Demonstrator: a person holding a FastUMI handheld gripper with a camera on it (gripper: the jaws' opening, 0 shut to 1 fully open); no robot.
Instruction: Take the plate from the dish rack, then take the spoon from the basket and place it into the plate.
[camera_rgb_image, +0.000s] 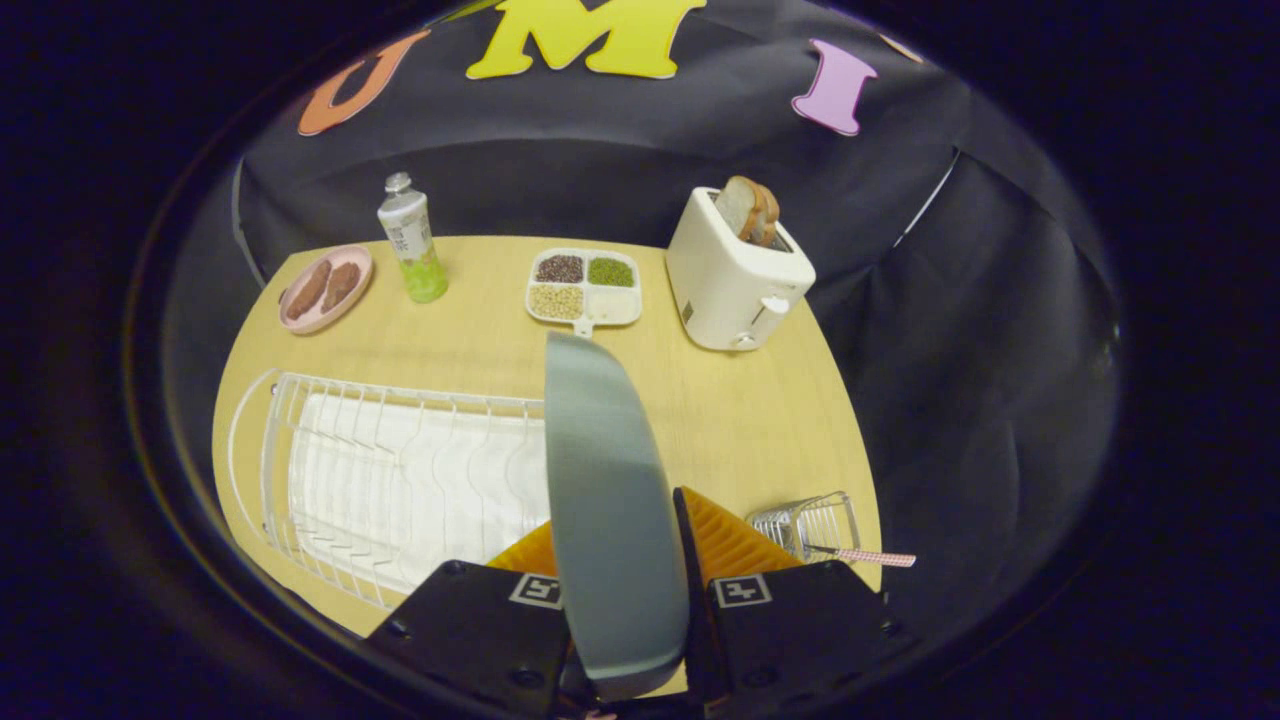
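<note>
A grey plate (605, 500) stands on edge between my two orange fingers, and the gripper (620, 560) is shut on it, holding it above the table. Below and to the left of the plate lies the white wire dish rack (400, 470) with its white mat, with nothing standing in its slots. Just right of my right finger (735, 545) sits a small wire basket (805, 525). The spoon's (870, 557) pink patterned handle sticks out of the basket to the right.
On the wooden table (740, 410) beyond the plate are a white toaster (735, 285) with bread slices, a four-compartment dish of beans (583, 287), a green drink bottle (413, 245) and a pink plate with sausages (325, 288). Bare wood lies between toaster and basket.
</note>
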